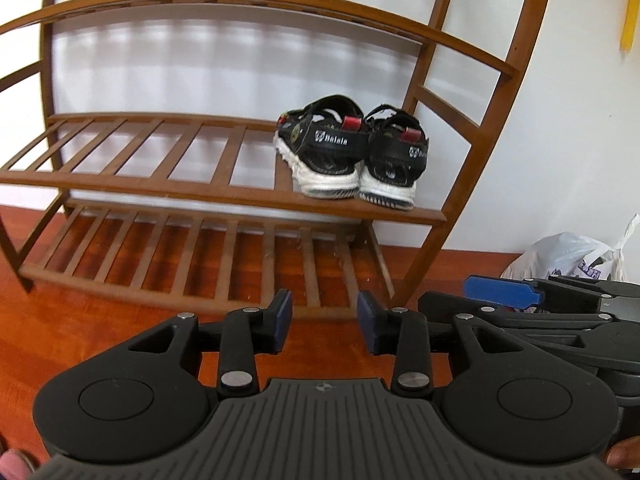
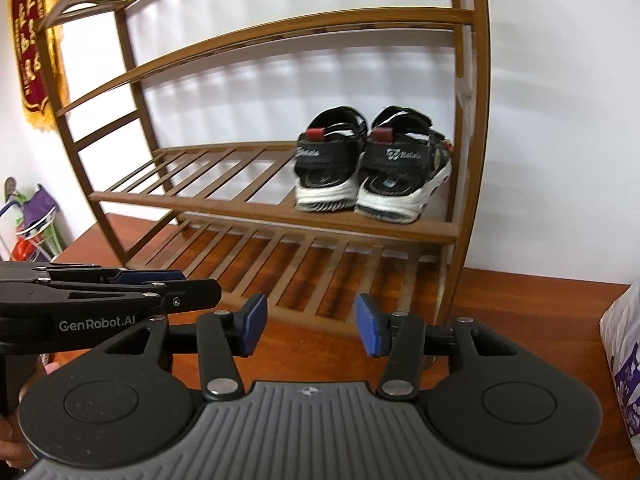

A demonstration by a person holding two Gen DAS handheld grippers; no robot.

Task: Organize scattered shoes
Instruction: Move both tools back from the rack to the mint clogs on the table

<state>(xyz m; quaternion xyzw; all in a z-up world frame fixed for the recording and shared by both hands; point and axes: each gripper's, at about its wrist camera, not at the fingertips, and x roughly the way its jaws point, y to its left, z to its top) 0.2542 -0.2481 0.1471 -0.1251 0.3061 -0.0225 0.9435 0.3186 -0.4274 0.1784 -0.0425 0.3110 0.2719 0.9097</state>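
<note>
Standing apart with nothing between the blue pads, the jaws of the left gripper (image 1: 325, 322) are seen empty, and the same is seen of the right gripper (image 2: 308, 325), whose jaws are spread a little wider. Both are held side by side, low over the red-brown floor (image 1: 100, 320) in front of the wooden shoe rack (image 1: 224, 190). A pair of black sandals (image 1: 352, 152) with white soles is set on the right end of the rack's middle shelf, the two touching or nearly so. Their heels are turned toward the grippers and their toes toward the white wall (image 1: 200, 60), so the long axis runs front to back across the slats. This pair is judged to be placed already. No other loose shoe is shown, so another must be found before the next pickup; a white plastic bag (image 1: 576, 254) is seen beside the rack
</note>
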